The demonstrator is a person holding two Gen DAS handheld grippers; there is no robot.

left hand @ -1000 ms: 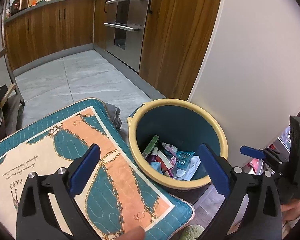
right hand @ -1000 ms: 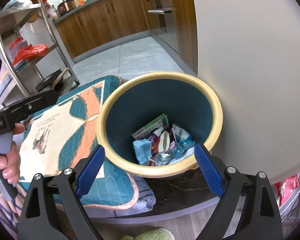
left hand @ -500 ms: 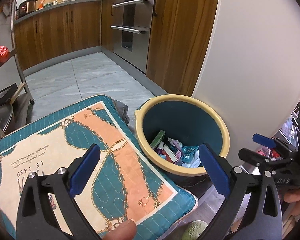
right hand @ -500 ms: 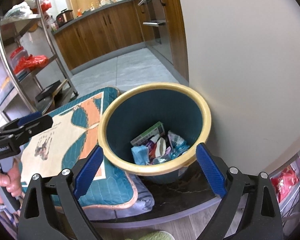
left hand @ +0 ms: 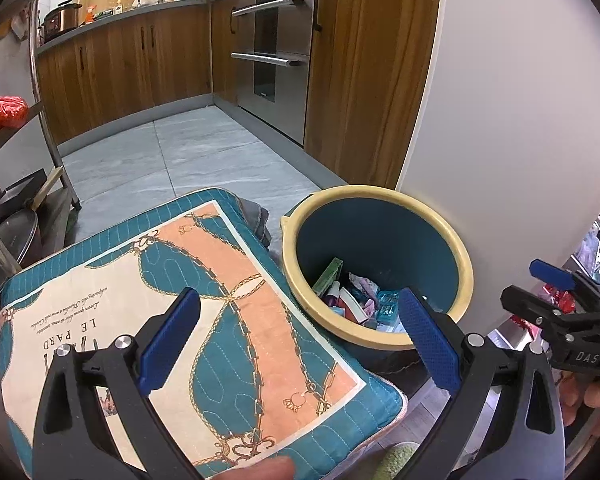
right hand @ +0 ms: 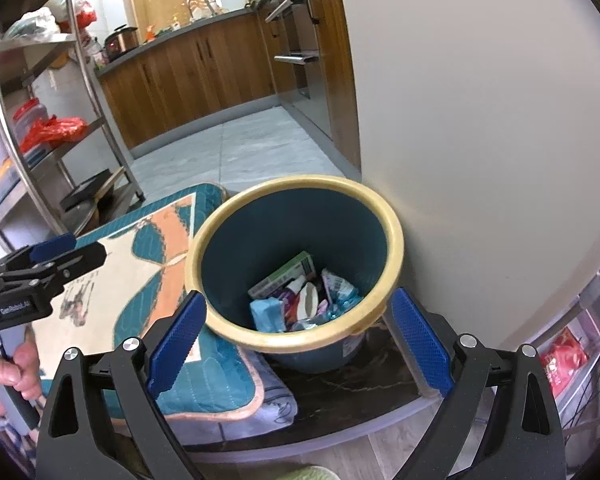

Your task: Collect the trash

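A teal bin with a cream rim [left hand: 380, 196] [right hand: 300, 184] stands on a dark ledge against a white wall. Inside lie several pieces of trash [left hand: 356, 300] [right hand: 304, 296]: a green box, wrappers, a blue packet. My left gripper [left hand: 300, 336] is open and empty, hovering above a cushion and the bin's near rim. My right gripper [right hand: 296, 332] is open and empty too, above and in front of the bin. Each gripper shows at the edge of the other's view.
A teal and orange quilted cushion [left hand: 188, 312] [right hand: 140, 264] lies left of the bin. A metal shelf rack [right hand: 40, 128] with a red bag stands far left. Wooden kitchen cabinets [left hand: 140, 68] and an oven [left hand: 276, 52] line the tiled floor. A hand [right hand: 8, 368] holds the left gripper.
Both grippers have drawn back and up from the bin, which now looks smaller and farther. Both stayed open and empty.
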